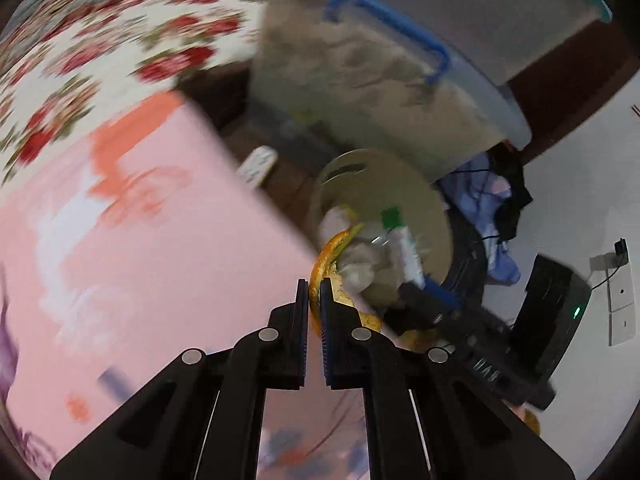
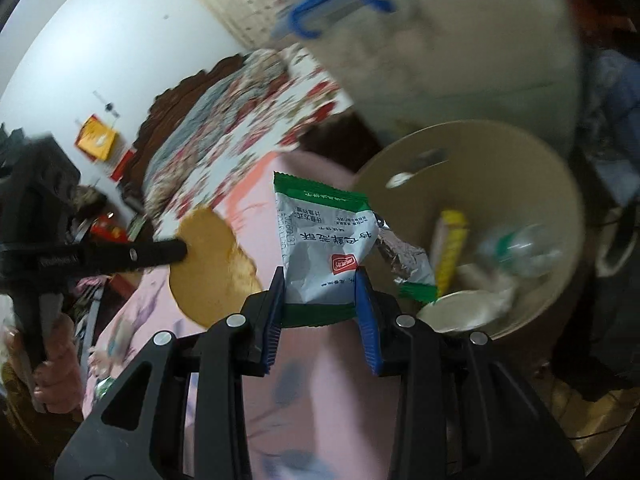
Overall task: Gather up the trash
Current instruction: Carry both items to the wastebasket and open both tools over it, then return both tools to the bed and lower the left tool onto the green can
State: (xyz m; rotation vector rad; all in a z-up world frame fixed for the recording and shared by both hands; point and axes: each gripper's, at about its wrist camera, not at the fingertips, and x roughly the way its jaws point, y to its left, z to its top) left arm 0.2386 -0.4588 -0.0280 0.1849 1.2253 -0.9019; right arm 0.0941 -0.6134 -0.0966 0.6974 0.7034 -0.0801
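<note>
In the left wrist view, the left gripper (image 1: 314, 286) is clamped on a strip of orange peel (image 1: 329, 254), its 2 jaws nearly touching with the curled peel pinched between them and poking out past the tips. The peel hangs just over the edge of the pink bedspread (image 1: 140, 240), close to the rim of the tan trash bin (image 1: 424, 200) beyond it.

In the right wrist view, the right gripper (image 2: 318, 280) holds a white-and-green snack wrapper (image 2: 324, 228) by its lower end, both blue pads (image 2: 364, 300) pressing its sides while the torn top stands upright above them. The wrapper sits over the pink bedspread, just beside the bin's near rim.

Further along, the bin stands beyond the bed's edge and already contains a yellow packet (image 2: 450, 248), a clear plastic bottle with a green label (image 2: 516, 250), crumpled white paper (image 2: 460, 304) and silver foil (image 2: 400, 256). To the left in that view, the other gripper's black tip (image 2: 160, 252) overlaps a flat round brown piece (image 2: 208, 268); a hand (image 2: 56, 364) grips its handle below.

Farther back lie a floral quilt (image 1: 100, 60) and a clear storage box with a blue handle (image 1: 392, 28). Blue cloth (image 1: 492, 208) is heaped right of the bin, blurred.
</note>
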